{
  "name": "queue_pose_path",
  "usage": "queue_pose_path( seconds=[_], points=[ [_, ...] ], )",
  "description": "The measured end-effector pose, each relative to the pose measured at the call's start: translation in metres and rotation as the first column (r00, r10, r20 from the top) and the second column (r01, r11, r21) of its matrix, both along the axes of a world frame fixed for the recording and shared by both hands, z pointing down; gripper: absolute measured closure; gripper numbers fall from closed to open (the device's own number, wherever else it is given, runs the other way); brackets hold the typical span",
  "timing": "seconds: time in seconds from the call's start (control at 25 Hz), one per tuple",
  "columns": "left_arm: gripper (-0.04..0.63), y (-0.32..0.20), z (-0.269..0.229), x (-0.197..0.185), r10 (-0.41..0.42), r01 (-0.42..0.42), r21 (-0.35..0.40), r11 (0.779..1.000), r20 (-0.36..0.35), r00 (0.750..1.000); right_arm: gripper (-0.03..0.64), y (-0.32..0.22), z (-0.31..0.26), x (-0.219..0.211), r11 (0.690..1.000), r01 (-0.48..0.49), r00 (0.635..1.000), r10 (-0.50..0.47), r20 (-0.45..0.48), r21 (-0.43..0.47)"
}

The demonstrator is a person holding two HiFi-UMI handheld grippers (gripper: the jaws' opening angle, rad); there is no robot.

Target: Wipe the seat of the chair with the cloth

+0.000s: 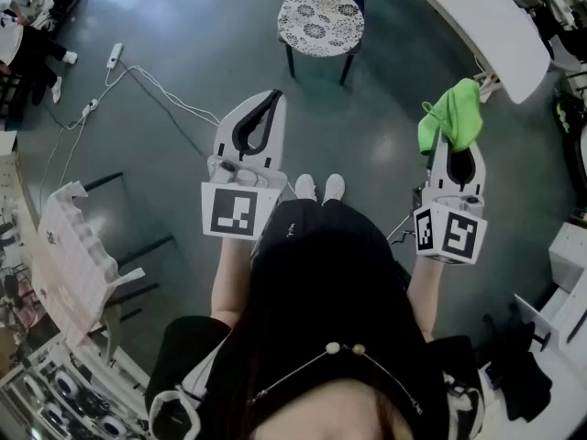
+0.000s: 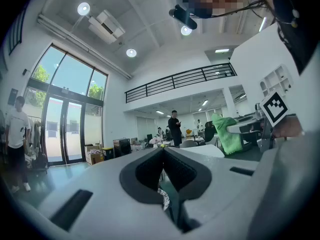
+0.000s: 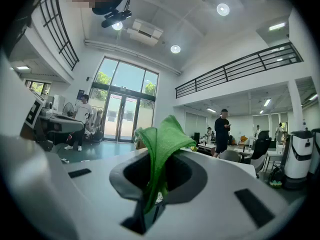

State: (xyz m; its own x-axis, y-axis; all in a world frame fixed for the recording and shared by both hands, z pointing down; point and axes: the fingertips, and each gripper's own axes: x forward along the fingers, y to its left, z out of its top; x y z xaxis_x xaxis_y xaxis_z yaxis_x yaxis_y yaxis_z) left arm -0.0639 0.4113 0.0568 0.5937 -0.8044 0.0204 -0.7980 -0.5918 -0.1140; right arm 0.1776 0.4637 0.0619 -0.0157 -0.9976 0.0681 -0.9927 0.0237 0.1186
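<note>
One chair (image 1: 320, 21): round seat with a black-and-white floral pattern and dark legs, two of them visible, the part behind the seat cut off by the frame edge. It stands on the grey floor (image 1: 183, 26), well ahead of both grippers.

One bright green cloth (image 1: 451, 115), pinched between the jaws of the right gripper (image 1: 454, 145), bunched and sticking up past the tips, which it hides. It is well apart from the seat.

Left gripper (image 2: 163, 154): jaws together, nothing held.

Around:
- white power strip with cable (image 1: 115, 55) on the floor to the left
- curved white tabletop (image 1: 477, 16) to the right of the chair
- two white shoes (image 1: 319, 188) between the grippers
</note>
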Motion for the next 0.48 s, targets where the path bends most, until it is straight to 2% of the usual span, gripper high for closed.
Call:
queue_pose_path(
  seconds=[0.16, 0.48],
  points=[
    [0.591, -0.001, 0.000, -0.003, -0.003, 0.003, -0.002, 1.000, -0.005, 1.000, 0.567, -0.001, -0.002, -0.004, 1.000, -0.005, 1.000, 0.004, 0.021, 0.016],
    [0.591, -0.005, -0.002, -0.005, -0.002, 0.002, 0.015, 1.000, -0.001, 1.000, 0.568, -0.006, 0.001, -0.017, 1.000, 0.028, 1.000, -0.028, -0.011, -0.004]
  ],
)
